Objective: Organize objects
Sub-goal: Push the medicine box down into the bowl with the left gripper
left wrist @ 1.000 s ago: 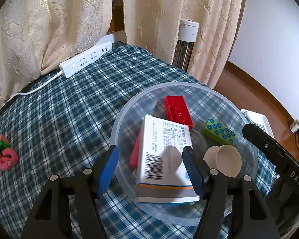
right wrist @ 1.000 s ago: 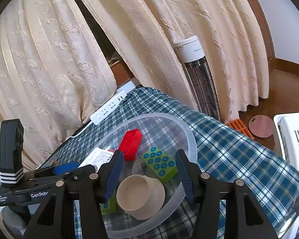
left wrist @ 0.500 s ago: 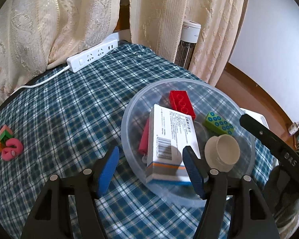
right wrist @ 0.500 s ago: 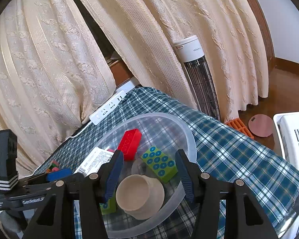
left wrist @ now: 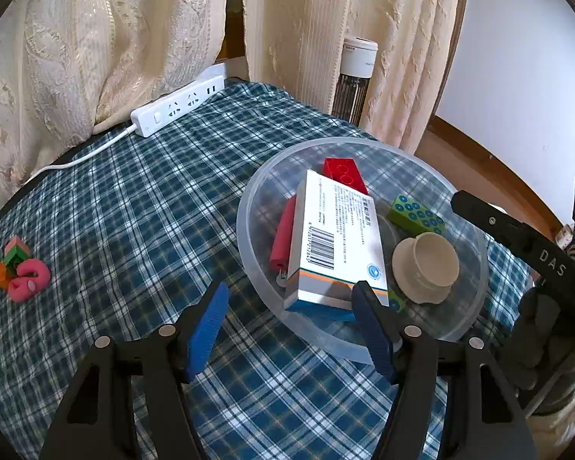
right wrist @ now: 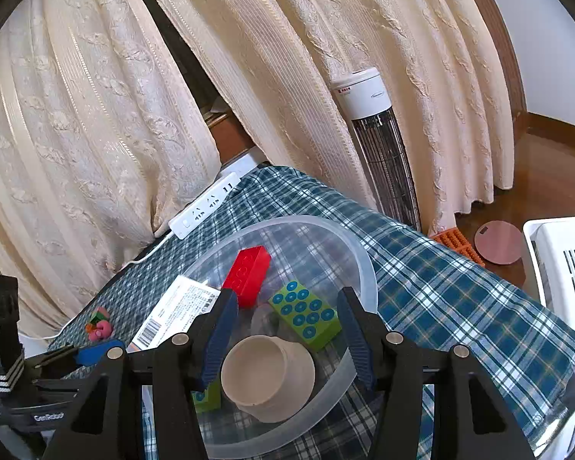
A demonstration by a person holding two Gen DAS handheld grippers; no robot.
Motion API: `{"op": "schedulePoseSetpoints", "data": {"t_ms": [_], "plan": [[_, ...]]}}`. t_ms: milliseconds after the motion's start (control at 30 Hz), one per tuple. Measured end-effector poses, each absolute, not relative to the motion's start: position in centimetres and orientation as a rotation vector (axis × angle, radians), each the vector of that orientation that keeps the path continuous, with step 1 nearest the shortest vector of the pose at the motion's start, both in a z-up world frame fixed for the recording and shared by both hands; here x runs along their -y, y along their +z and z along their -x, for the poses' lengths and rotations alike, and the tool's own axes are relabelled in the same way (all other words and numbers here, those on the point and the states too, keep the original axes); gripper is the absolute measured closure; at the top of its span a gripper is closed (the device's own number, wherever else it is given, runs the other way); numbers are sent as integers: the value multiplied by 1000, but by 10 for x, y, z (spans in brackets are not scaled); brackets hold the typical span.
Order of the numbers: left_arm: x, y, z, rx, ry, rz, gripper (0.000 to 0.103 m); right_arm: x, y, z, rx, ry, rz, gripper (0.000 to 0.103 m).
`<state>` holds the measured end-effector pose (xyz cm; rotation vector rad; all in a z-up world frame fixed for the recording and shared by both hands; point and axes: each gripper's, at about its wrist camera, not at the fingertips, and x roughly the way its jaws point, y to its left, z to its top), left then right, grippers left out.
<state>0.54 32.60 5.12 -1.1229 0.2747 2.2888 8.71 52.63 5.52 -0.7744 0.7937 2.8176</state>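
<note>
A clear plastic bowl point(left wrist: 243, 226) sits on the plaid cloth. In it lie a white medicine box point(left wrist: 337, 245), a red brick point(left wrist: 345, 176), a green brick with blue dots point(left wrist: 416, 216), a beige cup point(left wrist: 427, 268) and a red stick point(left wrist: 283, 234) half under the box. My left gripper point(left wrist: 287, 299) hangs before the bowl's near rim, its jaws opening with nothing between them. My right gripper point(right wrist: 286, 299) is open above the bowl point(right wrist: 368, 268). The cup point(right wrist: 268, 375) shows between its fingers, with a gap on the right side.
A small pile of pink and coloured toys point(left wrist: 23, 272) lies on the cloth at the left. A white power strip point(left wrist: 180, 105) lies at the table's far edge by the curtains. A tower heater point(right wrist: 379, 161) and a white basket point(right wrist: 563, 280) stand beyond the table.
My left gripper has drawn back and to the left, away from the box, which stays lying in the bowl. The right gripper has not moved.
</note>
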Motion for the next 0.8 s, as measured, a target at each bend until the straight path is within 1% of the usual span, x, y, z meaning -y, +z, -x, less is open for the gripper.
{"op": "schedulePoseSetpoints", "data": {"t_ms": [500, 800], "plan": [[-323, 48, 27, -244, 2403, 1115, 32, -526, 55, -86, -794, 2818, 775, 46], [-323, 48, 29, -252, 2403, 1125, 32, -526, 55, -86, -795, 2818, 775, 46]]}}
